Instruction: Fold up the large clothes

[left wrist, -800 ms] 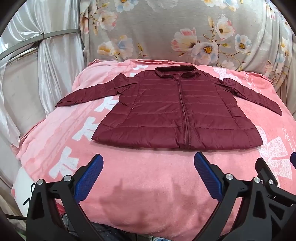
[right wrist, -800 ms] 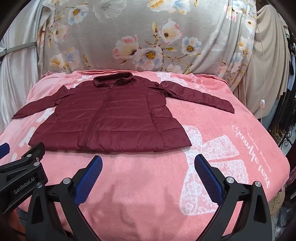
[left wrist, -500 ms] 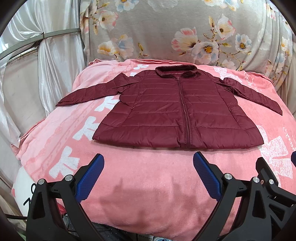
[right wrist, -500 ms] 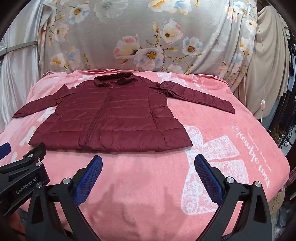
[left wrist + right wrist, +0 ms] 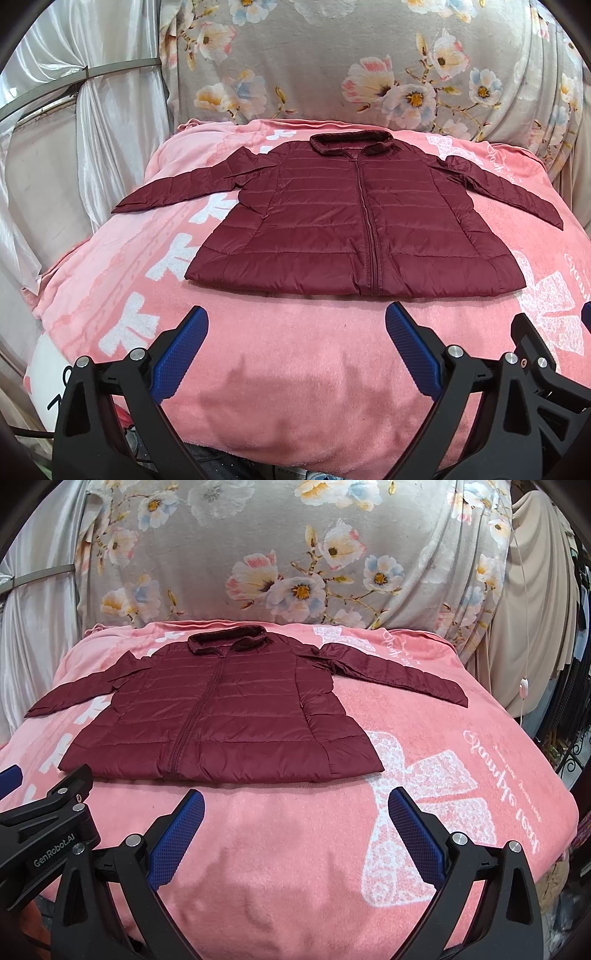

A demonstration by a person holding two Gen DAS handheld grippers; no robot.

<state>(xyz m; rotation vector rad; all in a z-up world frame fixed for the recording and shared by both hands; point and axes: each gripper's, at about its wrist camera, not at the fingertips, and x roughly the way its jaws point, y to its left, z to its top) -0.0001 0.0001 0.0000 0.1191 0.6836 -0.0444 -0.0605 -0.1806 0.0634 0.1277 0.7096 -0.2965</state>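
Flat, jacket (image 5: 351, 221) on blanket (image 5: 295, 369)

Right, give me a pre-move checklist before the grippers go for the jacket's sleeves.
1. Jacket lies flat, front up, zipped: ok.
2. Both sleeves spread out to the sides, left sleeve and right sleeve: ok.
3. Left gripper open and holding nothing: ok.
4. Right gripper open and holding nothing: ok.
5. Both grippers short of the hem, over the pink blanket, not touching the jacket: ok.
6. Anything tucked under the jacket: cannot tell.
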